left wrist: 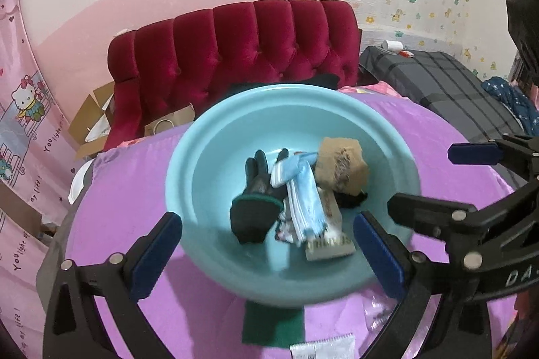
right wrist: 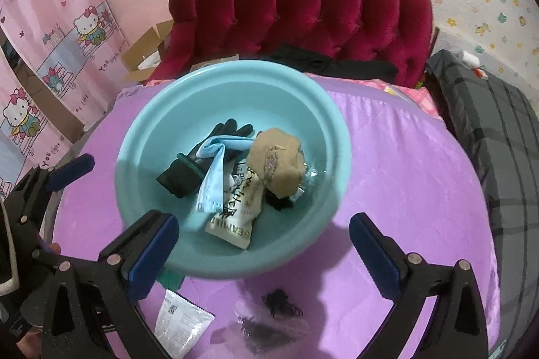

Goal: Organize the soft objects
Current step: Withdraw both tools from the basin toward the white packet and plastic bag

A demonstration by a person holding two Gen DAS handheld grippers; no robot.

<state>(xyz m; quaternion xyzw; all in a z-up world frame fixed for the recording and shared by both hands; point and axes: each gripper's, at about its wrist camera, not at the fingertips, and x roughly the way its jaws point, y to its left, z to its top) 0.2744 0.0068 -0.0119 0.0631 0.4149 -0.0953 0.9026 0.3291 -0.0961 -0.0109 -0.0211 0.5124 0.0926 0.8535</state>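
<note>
Resting on the purple bedspread [right wrist: 404, 163], a light blue basin [right wrist: 161, 129] is seen from both wrist views, with the soft things piled inside it. A dark glove [right wrist: 188, 170] is laid at the 9 o'clock side of the pile, a pale blue cloth [right wrist: 212, 183] is draped over it, a tan fabric bundle [right wrist: 279, 156] is set at 3 o'clock, and a white printed pouch [right wrist: 235, 217] is pointed toward 6 o'clock. The left tool [left wrist: 269, 251] is held released, with nothing between its blue pads, above the basin's near rim. The right tool [right wrist: 266, 251] is likewise spread wide and empty. At 6 o'clock of the basin, on the bedspread, a white sachet [right wrist: 182, 322] and a dark tangle of hair ties [right wrist: 281, 306] are left lying. A red tufted headboard [right wrist: 303, 15] is seen at 12 o'clock.
</note>
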